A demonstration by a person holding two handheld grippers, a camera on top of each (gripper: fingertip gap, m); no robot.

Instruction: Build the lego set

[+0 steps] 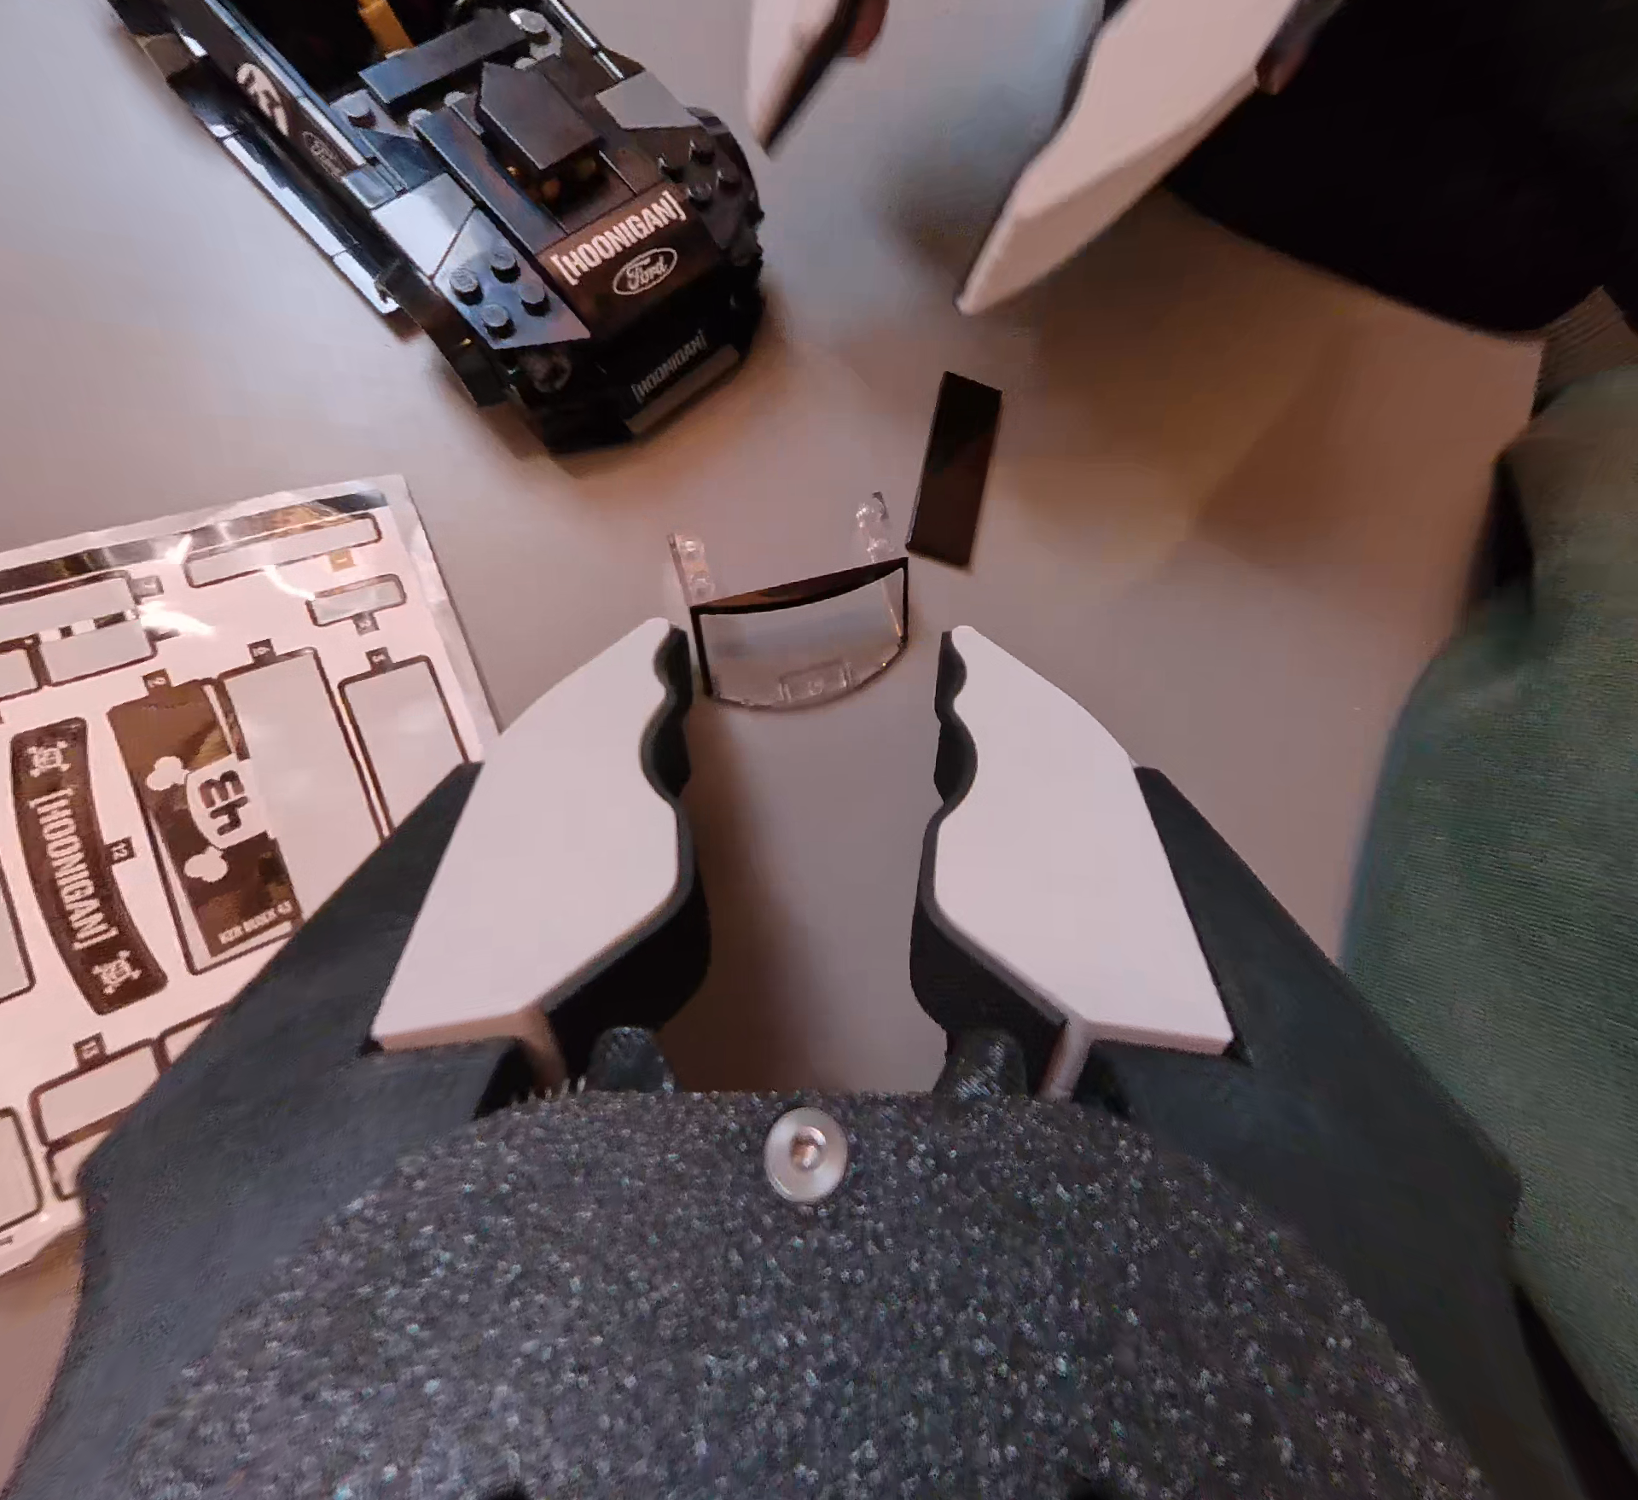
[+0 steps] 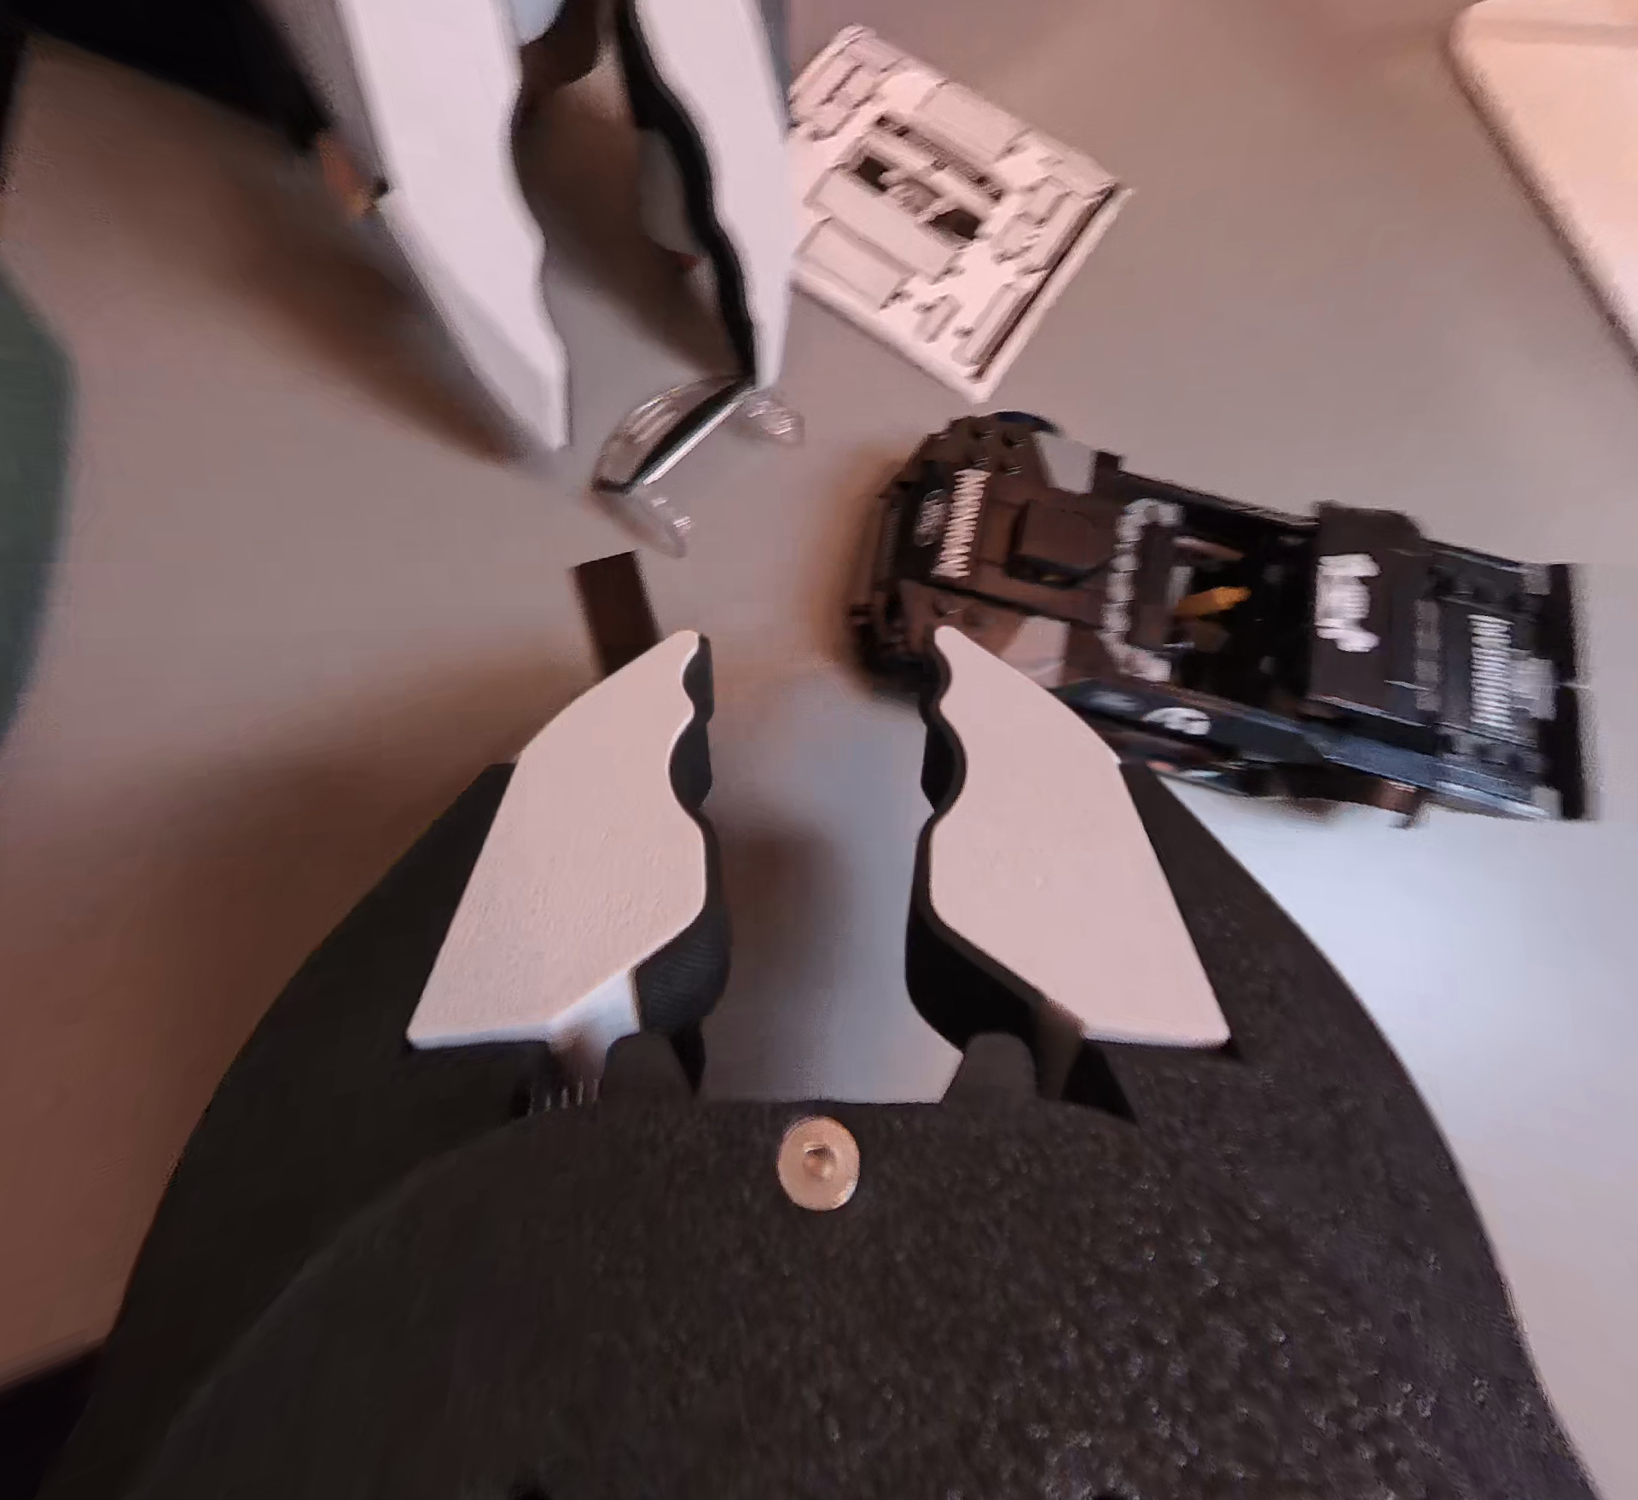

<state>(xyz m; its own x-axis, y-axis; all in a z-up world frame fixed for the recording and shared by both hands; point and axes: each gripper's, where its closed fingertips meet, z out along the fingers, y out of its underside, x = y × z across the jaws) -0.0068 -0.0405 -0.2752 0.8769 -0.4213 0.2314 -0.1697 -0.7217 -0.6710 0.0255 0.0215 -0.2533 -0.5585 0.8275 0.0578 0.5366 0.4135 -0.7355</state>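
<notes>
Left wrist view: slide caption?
Open left gripper nears clear windscreen beside black tile, car, sticker sheet.

The whole right wrist view is smeared — the sticker sheet [image 2: 948, 207] is a pale blur, its shapes unreadable, and the black Lego car [image 2: 1241, 624] loses its edges. In the left wrist view the car's [image 1: 425, 128] far end runs off the top edge, the sheet [image 1: 204, 748] off the left. The right gripper [image 1: 869, 225] is streaked — its body is cut off above.
</notes>
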